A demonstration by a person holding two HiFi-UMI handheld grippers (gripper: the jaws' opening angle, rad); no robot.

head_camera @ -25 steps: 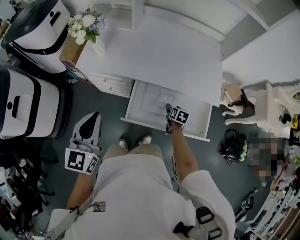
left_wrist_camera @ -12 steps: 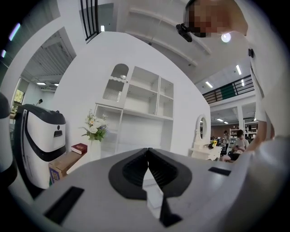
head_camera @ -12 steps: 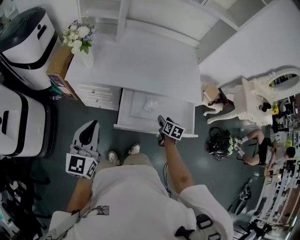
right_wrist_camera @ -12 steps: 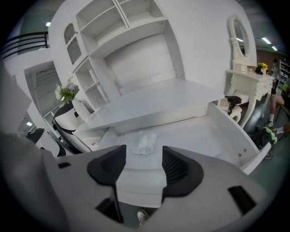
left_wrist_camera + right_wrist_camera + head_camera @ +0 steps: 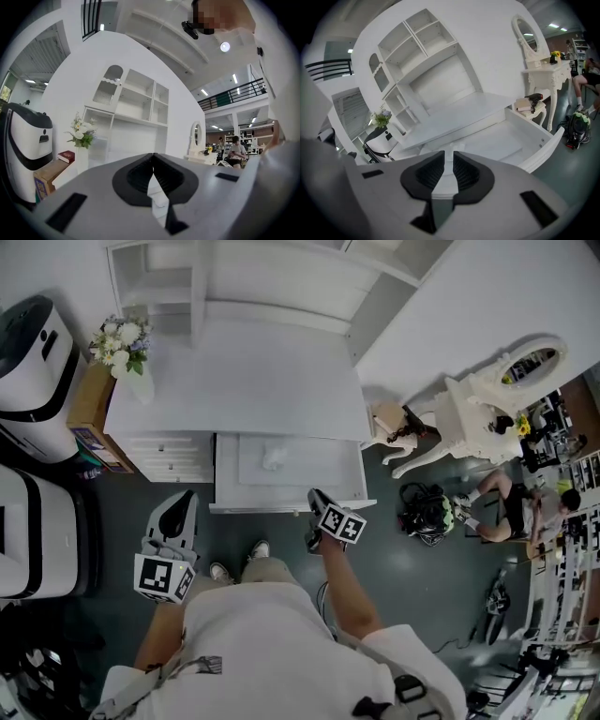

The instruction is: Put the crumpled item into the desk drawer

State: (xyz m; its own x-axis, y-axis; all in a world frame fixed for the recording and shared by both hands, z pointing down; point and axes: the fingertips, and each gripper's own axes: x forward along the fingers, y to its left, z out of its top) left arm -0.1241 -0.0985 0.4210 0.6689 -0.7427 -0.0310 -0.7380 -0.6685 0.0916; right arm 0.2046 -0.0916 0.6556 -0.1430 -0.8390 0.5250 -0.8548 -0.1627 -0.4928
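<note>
The crumpled white item (image 5: 274, 458) lies inside the open desk drawer (image 5: 347, 470), left of its middle. My right gripper (image 5: 315, 496) hovers at the drawer's front edge, right of the item and apart from it. Its jaws are closing to a narrow gap (image 5: 449, 154) with nothing between them. In the right gripper view the drawer (image 5: 511, 140) stretches ahead, and I cannot make out the item there. My left gripper (image 5: 182, 498) hangs low at the left in front of the desk, away from the drawer. Its jaws (image 5: 152, 157) meet at the tips and hold nothing.
A flower vase (image 5: 122, 338) stands on the desk's left corner above a cardboard box (image 5: 89, 409). Two white appliances (image 5: 28, 334) stand at the left. A vanity table with a mirror (image 5: 497, 381), a bag (image 5: 427, 517) on the floor and a seated person (image 5: 511, 502) are at the right.
My right gripper has drawn back out of the drawer to its front edge, and its jaws have narrowed. The crumpled item stays in the drawer. The left gripper has hardly moved.
</note>
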